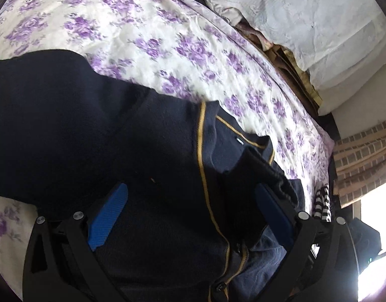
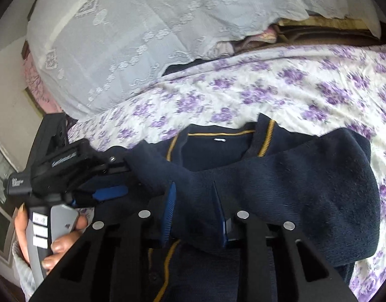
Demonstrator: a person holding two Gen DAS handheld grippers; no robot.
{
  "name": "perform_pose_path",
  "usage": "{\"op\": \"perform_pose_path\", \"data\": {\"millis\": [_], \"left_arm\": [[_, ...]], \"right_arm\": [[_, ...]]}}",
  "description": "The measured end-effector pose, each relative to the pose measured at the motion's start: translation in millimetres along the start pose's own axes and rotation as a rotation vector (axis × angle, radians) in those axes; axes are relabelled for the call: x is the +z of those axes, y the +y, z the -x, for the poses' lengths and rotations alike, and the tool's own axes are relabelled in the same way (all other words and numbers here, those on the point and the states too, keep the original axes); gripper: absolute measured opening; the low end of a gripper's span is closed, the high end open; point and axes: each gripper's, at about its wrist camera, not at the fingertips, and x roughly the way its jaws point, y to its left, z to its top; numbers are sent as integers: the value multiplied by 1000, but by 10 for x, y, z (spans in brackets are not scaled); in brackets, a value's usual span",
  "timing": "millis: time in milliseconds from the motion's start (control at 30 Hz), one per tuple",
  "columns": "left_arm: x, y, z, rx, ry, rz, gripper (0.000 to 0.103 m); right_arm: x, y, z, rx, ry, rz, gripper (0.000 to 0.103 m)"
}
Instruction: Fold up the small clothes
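Right gripper (image 2: 195,212) clenched on a fold of the navy cardigan (image 2: 281,183), sleeve draped across its front. Left gripper (image 1: 190,216) spread wide, pads either side of the gold-trimmed placket, not pinching. Cardigan lies on the purple floral bedsheet (image 1: 142,40); white lace cover (image 2: 142,32) beyond.

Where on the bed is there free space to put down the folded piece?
Bare floral purple-and-white bedsheet lies open between the navy knitted cardigan with yellow trim and the white lace-covered pillow. A strip also runs along the cardigan's right side. It is crowded near the camera, where the right hand-held gripper pinches a sleeve and the left hand-held gripper hovers open.
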Motion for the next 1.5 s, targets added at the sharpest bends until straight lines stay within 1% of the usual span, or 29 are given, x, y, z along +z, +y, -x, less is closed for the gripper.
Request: {"op": "perform_pose_path", "data": {"millis": [67,133,200,267,333,467,633,700,833,900,933,1000,1067,1133,1200,1233,1300,1333,1400,1433,1500], "left_arm": [[-7,-30,47,-27,-8,-3,98],[-16,-33,72,-71,1,9,98],[-40,-48,28,-85,24,13,98],[-76,-52,-43,-70,48,5,98],[-123,-47,-51,-66,48,16,98],[-197,-93,69,-128,32,23,98],[-339,-63,35,-79,31,31,98],[-339,-52,-23,-64,39,24,98],[-322,-24,-9,-80,31,41,98],[-326,10,23,-105,27,68,97],[-327,36,50,-141,25,93,97],[-326,42,88,-225,27,113,92],[-330,21,81,-220,23,93,91],[-342,38,11,-201,26,91,85],[-349,81,-36,-193,23,104,73],[-348,90,-28,-191,11,101,71],[-344,79,-16,-177,-3,86,58],[-340,76,-20,-165,-7,81,54],[-329,90,-31,-139,-16,77,36],[-324,89,-31,-137,-17,71,34],[-312,53,13,-122,-42,44,26]], "right_arm": [[-2,-21,-20,4,7,-1,30],[-16,-10,-62,1,27,10,30],[-50,21,-139,-8,63,31,30],[-91,28,-218,-22,98,42,30],[-112,22,-248,-23,108,39,31],[-121,27,-244,-21,107,38,31],[-125,33,-245,-19,107,40,32],[-132,38,-241,-15,107,35,32],[-128,32,-241,-13,107,35,32],[-121,17,-234,-6,104,26,32],[-114,0,-235,-2,103,20,32],[-104,-37,-233,6,100,1,32],[-94,-68,-230,17,100,-15,32],[-87,-83,-216,17,93,-25,32],[-82,-91,-198,15,85,-32,32],[-75,-98,-189,16,82,-36,32],[-50,-126,-148,15,70,-49,32],[-27,-142,-111,14,59,-52,32],[33,-178,-12,9,27,-58,32],[61,-201,36,8,13,-63,32],[150,-303,186,-5,-32,-81,32]]}}
